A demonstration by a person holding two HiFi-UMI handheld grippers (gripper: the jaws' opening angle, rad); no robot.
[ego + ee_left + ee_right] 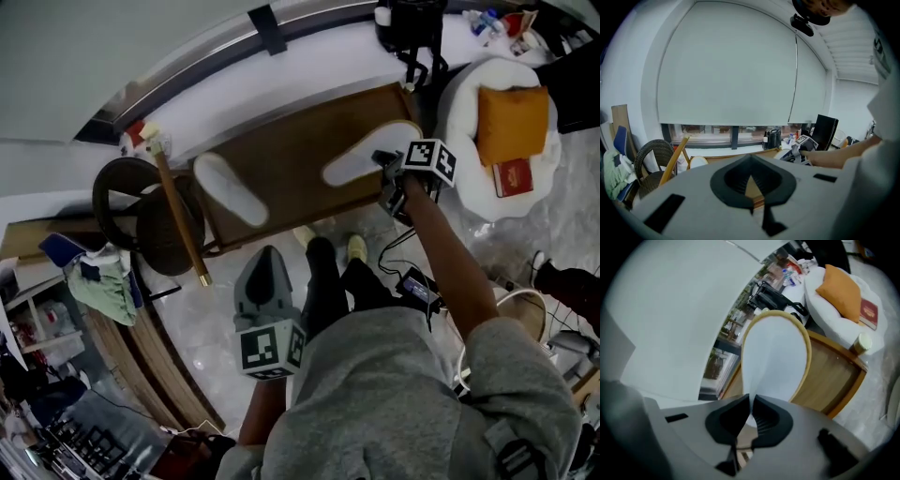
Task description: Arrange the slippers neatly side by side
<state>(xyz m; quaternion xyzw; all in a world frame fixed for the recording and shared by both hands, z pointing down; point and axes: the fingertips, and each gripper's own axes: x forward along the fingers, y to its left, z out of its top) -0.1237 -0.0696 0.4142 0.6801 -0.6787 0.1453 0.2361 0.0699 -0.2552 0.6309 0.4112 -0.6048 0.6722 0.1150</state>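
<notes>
Two white slippers lie on a low wooden table (291, 159). The left slipper (230, 190) lies flat near the table's left end; it also shows in the left gripper view (697, 161). The right slipper (370, 155) is at the table's right end, with my right gripper (389, 171) shut on its near edge. In the right gripper view this slipper (776, 357), white with a tan rim, stands up from between the pads of the right gripper (751, 401). My left gripper (265, 281) hangs in front of the table over the floor. Its jaws (750, 161) are shut with nothing in them.
A dark wicker chair (141, 211) and a leaning wooden stick (178, 216) stand left of the table. To the right is a white round seat (469, 84) with an orange cushion (511, 122) and a red book (513, 176). Cables (412, 281) lie on the floor by the person's feet.
</notes>
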